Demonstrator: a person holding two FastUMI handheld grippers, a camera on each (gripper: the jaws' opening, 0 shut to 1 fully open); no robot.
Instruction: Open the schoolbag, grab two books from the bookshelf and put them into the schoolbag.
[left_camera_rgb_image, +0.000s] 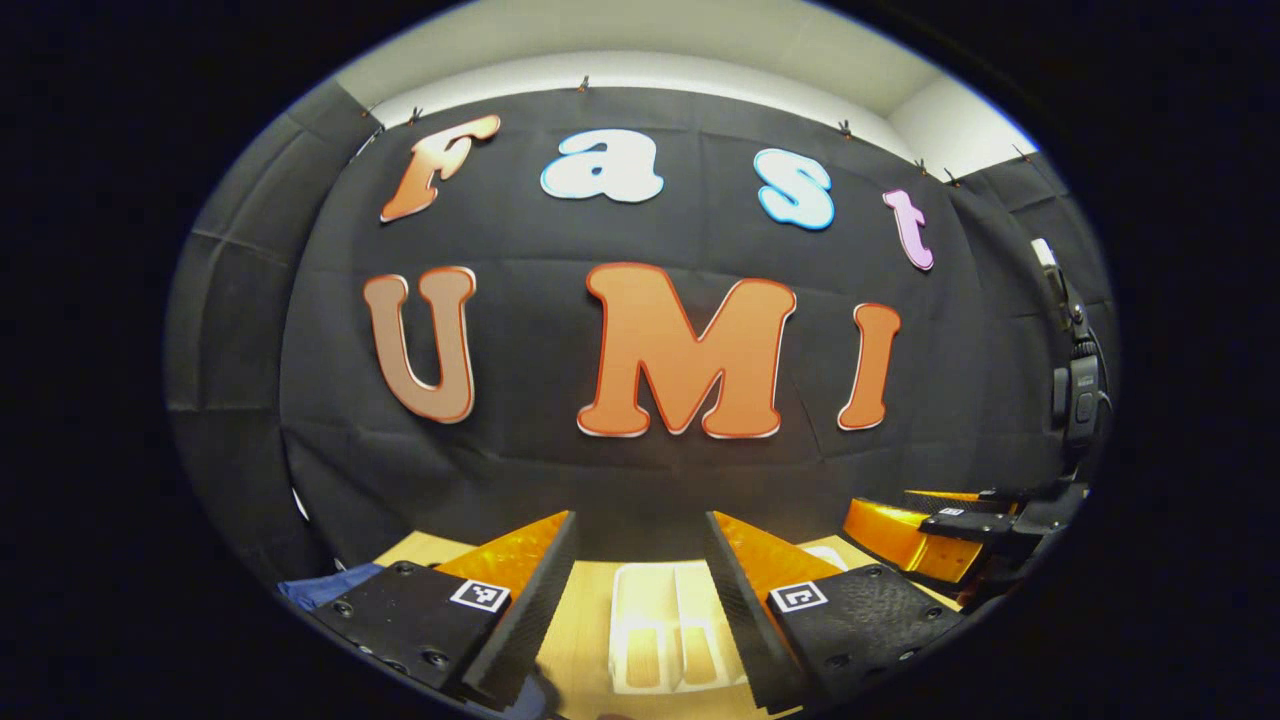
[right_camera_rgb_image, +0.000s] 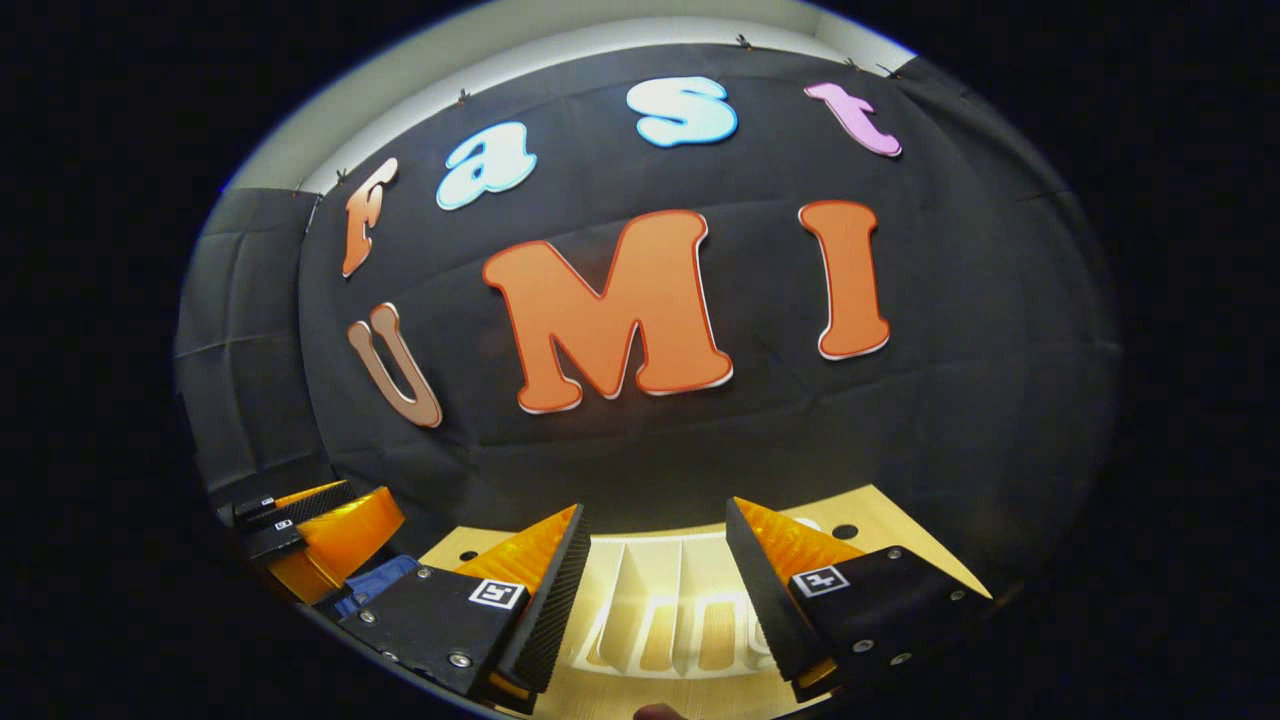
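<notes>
While both handheld tools hover over the wooden table (left_camera_rgb_image: 590, 610), the left gripper (left_camera_rgb_image: 640, 585) and right gripper (right_camera_rgb_image: 655, 590) each hold two fingers apart and empty above one white bookshelf (right_camera_rgb_image: 660, 600), a blue schoolbag (right_camera_rgb_image: 375, 582) near left.

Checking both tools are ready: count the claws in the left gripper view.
2: the left claw at bottom centre, open; the right claw farther off at the right edge.

Smooth pale wooden table (left_camera_rgb_image: 585, 620), glossy white plastic bookshelf (right_camera_rgb_image: 660, 600), matt blue cloth schoolbag (right_camera_rgb_image: 378, 582).
</notes>
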